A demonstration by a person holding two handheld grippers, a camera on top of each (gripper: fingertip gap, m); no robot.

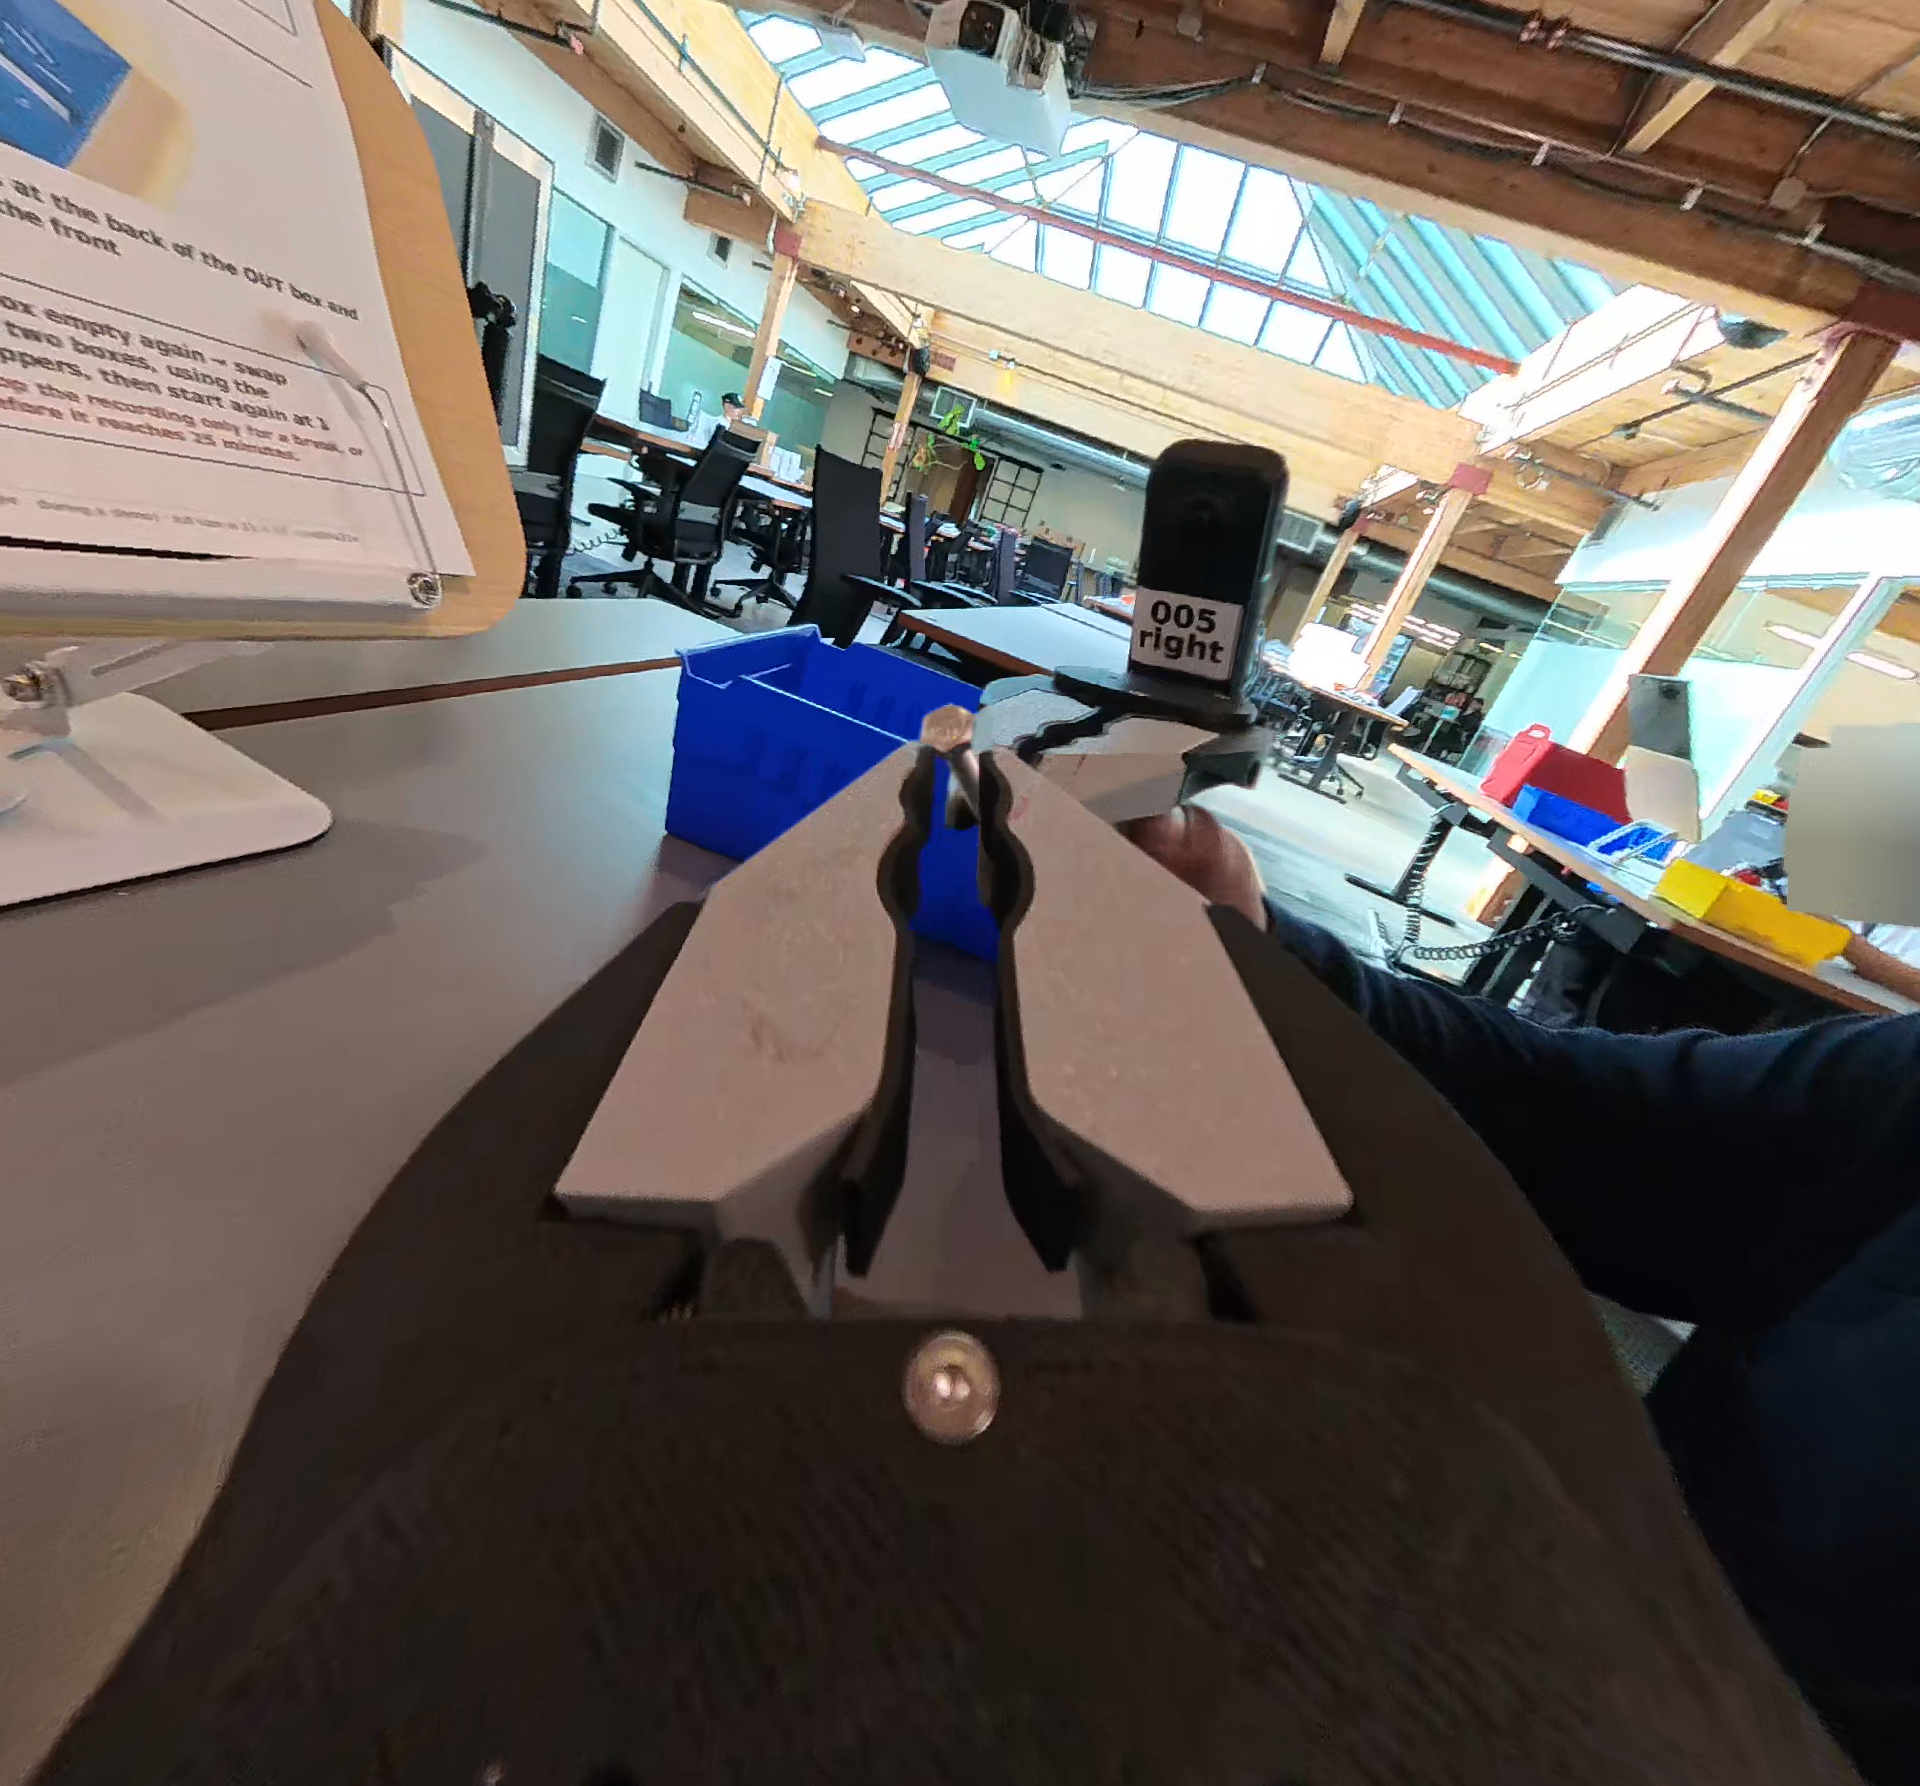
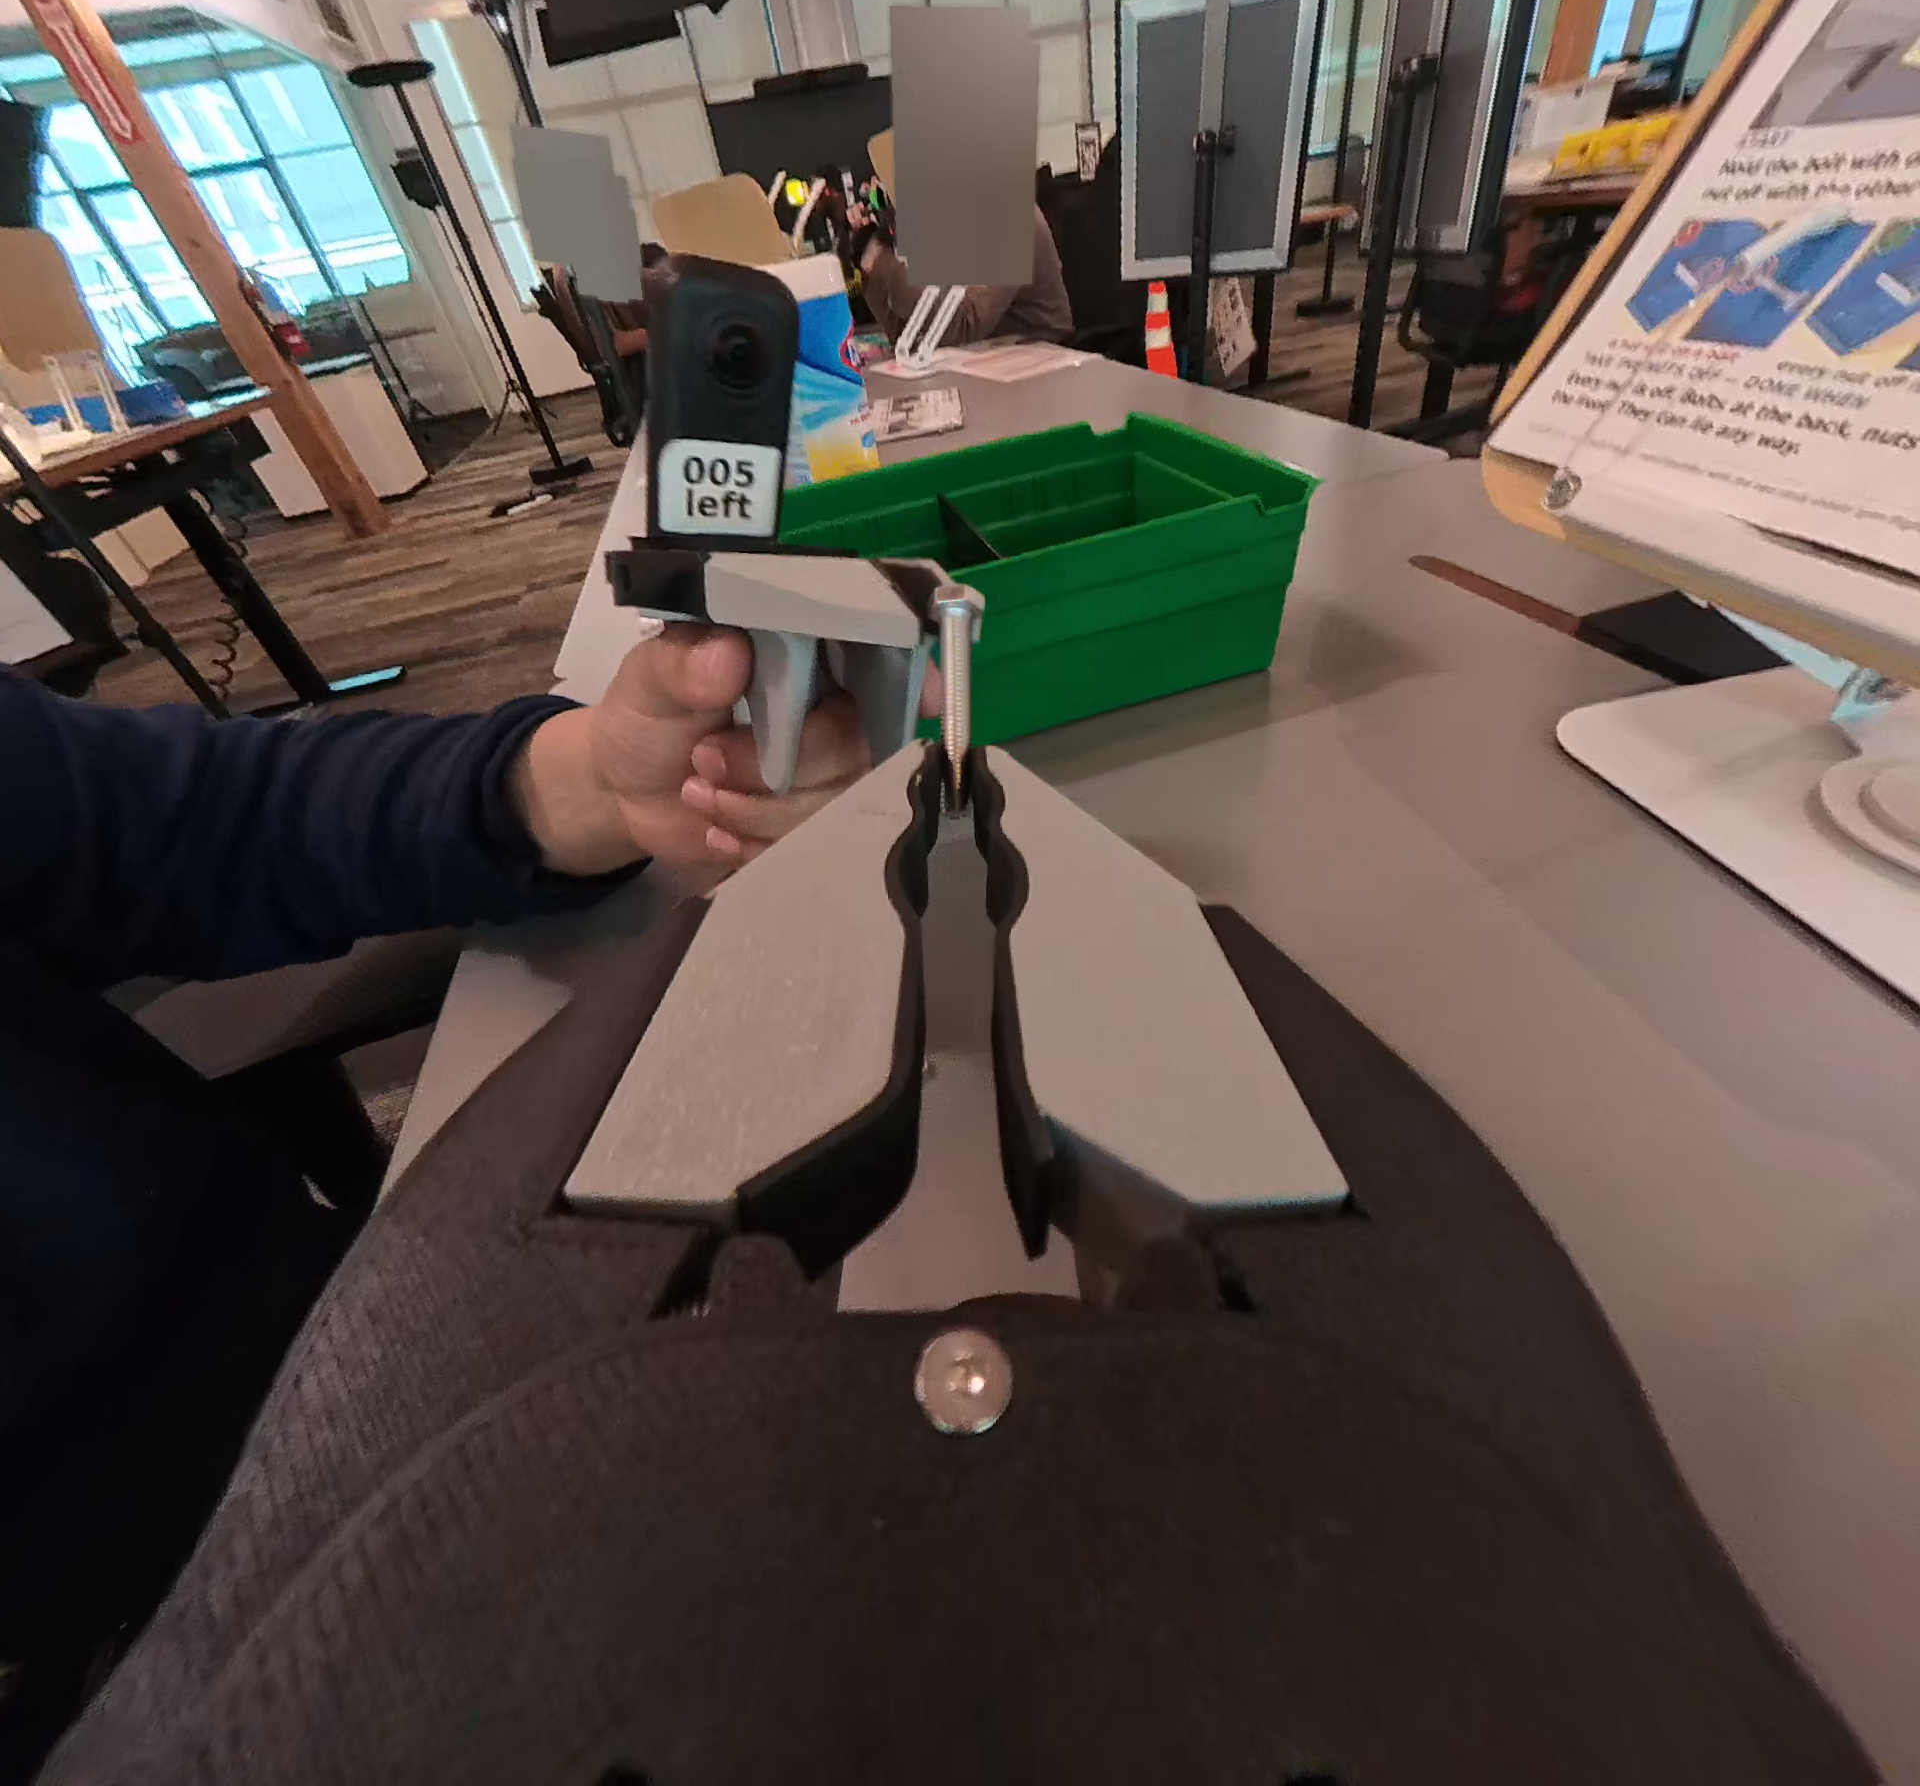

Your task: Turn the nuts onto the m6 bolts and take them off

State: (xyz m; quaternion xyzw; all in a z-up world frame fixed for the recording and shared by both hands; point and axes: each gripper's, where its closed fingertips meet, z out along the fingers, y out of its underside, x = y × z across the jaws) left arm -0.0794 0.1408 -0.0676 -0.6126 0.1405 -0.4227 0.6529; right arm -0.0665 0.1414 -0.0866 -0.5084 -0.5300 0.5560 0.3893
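Note:
A silver hex-head bolt stands upright in the air over the grey table, head up. My left gripper is shut on the bolt just under its head; it also shows in the right wrist view, held by a hand. My right gripper is closed around the bolt's threaded lower end; it also shows in the left wrist view, just behind the bolt. Whether a nut sits between its fingertips is hidden.
A blue bin stands on the table behind the bolt in the left wrist view. A green divided bin stands behind it in the right wrist view. A white stand with an instruction sheet is at the table's far side. Office desks and chairs lie beyond. The grippers are tip to tip, or close to it.

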